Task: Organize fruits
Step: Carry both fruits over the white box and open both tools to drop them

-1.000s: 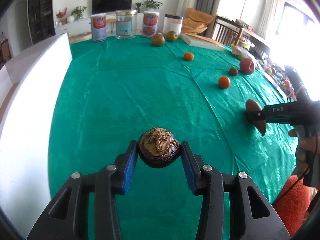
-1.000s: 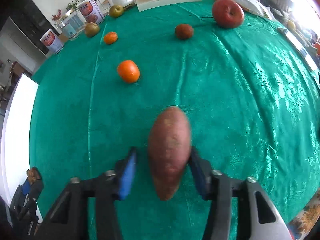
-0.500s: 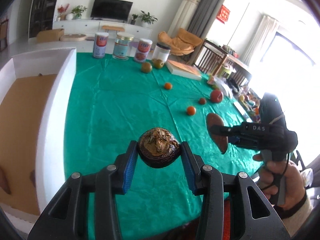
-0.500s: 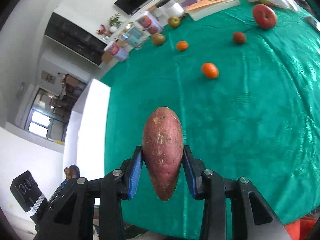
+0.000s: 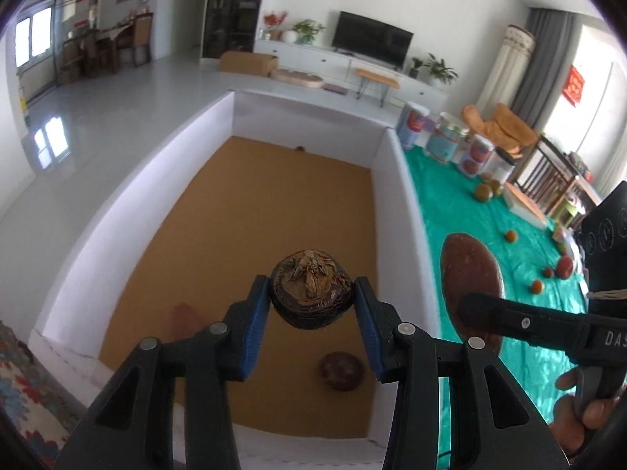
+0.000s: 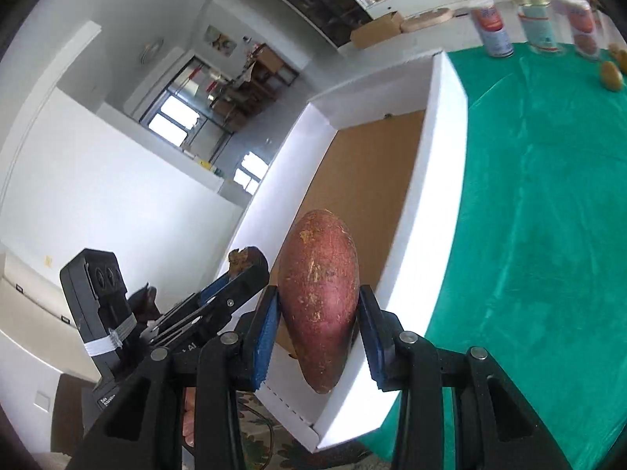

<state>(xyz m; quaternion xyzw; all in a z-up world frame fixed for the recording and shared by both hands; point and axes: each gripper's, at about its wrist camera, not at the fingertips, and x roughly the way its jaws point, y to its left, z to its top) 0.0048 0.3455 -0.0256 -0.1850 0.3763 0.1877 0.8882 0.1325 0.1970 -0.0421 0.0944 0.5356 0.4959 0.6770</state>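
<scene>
The left gripper [image 5: 311,305] pinches a dark round fruit [image 5: 311,293] above the white box [image 5: 395,180], where another round fruit [image 5: 341,370] lies. The right gripper [image 6: 318,329] clamps a sweet potato [image 6: 318,293] over the box's near wall.

Pale reddish object [image 5: 181,315] on the brown floor of the white-walled box [image 5: 395,180], lower left of the left wrist frame: blurred, unidentifiable. Small dark speck [image 5: 300,149] at the box's far wall: too small to tell. Printed canisters [image 6: 539,25], upper right of the right wrist frame: blurred.
</scene>
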